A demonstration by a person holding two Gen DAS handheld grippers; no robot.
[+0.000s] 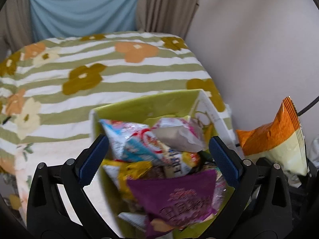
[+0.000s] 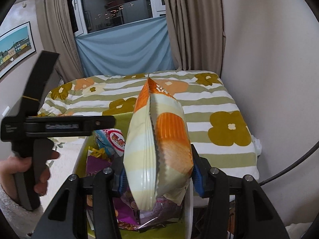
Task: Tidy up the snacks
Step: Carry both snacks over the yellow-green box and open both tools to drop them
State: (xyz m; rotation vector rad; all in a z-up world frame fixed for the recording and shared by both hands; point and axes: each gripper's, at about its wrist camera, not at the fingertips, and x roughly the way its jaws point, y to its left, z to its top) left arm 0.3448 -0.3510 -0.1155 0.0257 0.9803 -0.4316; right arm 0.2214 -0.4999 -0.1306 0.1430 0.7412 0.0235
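Right hand-held gripper (image 2: 157, 176) pinching orange chip bag (image 2: 159, 143) low: light, puffy, crushable, slippery. Left hand-held gripper (image 1: 157, 157) wide, empty, over green snack box (image 1: 139, 107).

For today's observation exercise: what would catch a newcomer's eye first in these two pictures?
First, the orange-and-cream snack bag clamped upright in the right gripper, above the box. Next, the green box crammed with snack packets, a purple packet nearest, under the open left gripper. Behind lies the flowered striped bedspread.

Soft indoor light, fisheye-bent edges, motion-blurred snack packets (image 1: 159, 159).
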